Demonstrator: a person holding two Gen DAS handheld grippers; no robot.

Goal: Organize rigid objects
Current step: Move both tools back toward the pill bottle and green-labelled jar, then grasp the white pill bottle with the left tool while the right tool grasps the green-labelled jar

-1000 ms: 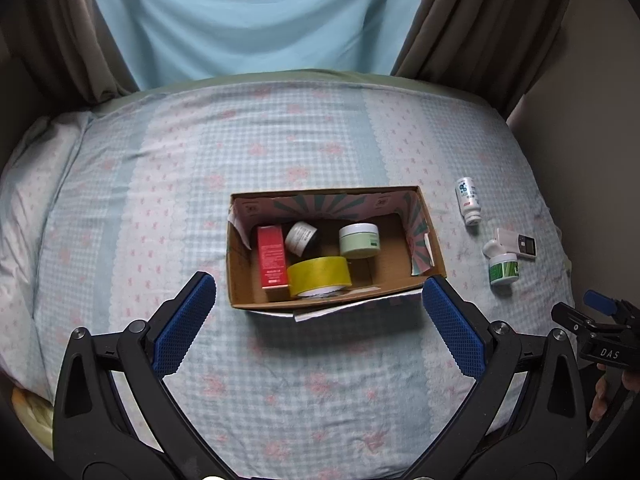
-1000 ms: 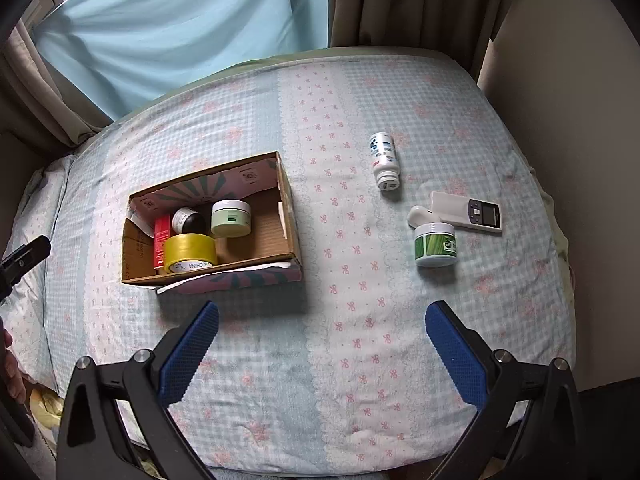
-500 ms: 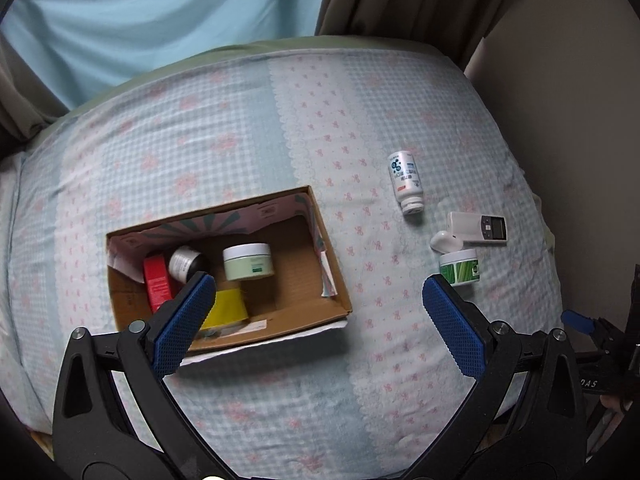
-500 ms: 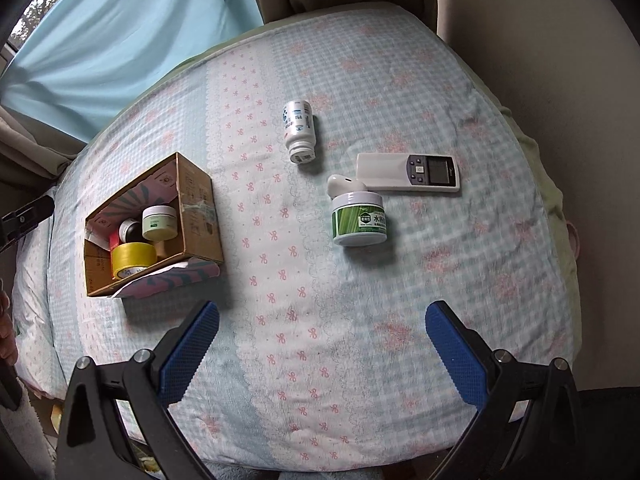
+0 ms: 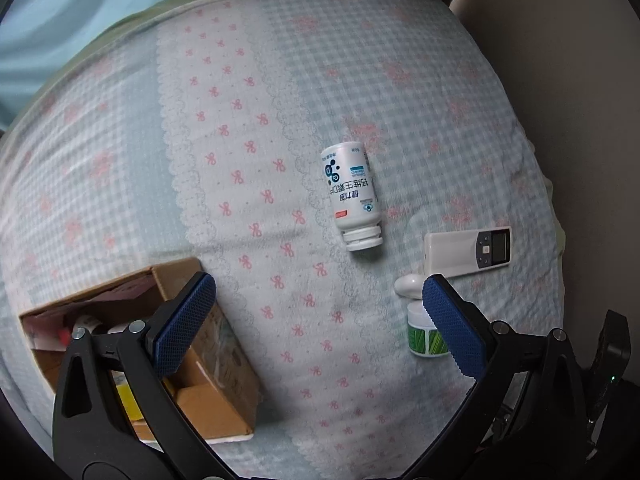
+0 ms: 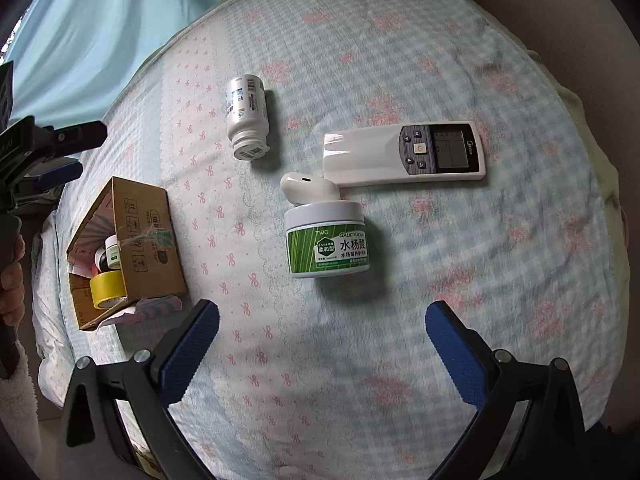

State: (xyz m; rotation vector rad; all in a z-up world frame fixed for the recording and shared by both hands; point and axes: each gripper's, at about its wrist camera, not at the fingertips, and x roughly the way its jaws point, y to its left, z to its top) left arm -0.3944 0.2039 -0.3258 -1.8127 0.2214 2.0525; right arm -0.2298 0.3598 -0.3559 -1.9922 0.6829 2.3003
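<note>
A white pill bottle [image 5: 352, 196] [image 6: 246, 118] lies on its side on the bed. A green-and-white jar [image 6: 327, 240] [image 5: 424, 334] stands upright, a white earbud case [image 6: 308, 186] [image 5: 408, 285] touches its far side, and a white remote [image 6: 404, 152] [image 5: 468, 251] lies beyond. A cardboard box [image 6: 144, 236] [image 5: 208, 364] at the left holds a yellow tape roll [image 6: 106, 286] and small jars. My left gripper [image 5: 316, 324] is open and empty, above the bed between box and jar. My right gripper [image 6: 322, 354] is open and empty, just short of the green jar.
The bed has a blue checked sheet with pink bows [image 6: 440, 60]. A wall [image 5: 580, 80] borders it on the right, and blue curtains [image 6: 80, 20] hang behind. The left gripper body and the hand that holds it [image 6: 12, 276] show at the left edge of the right wrist view.
Both grippers have swung right and come lower and closer to the loose items. The box has slid to the left of both views; the bottle, jar and remote now look larger.
</note>
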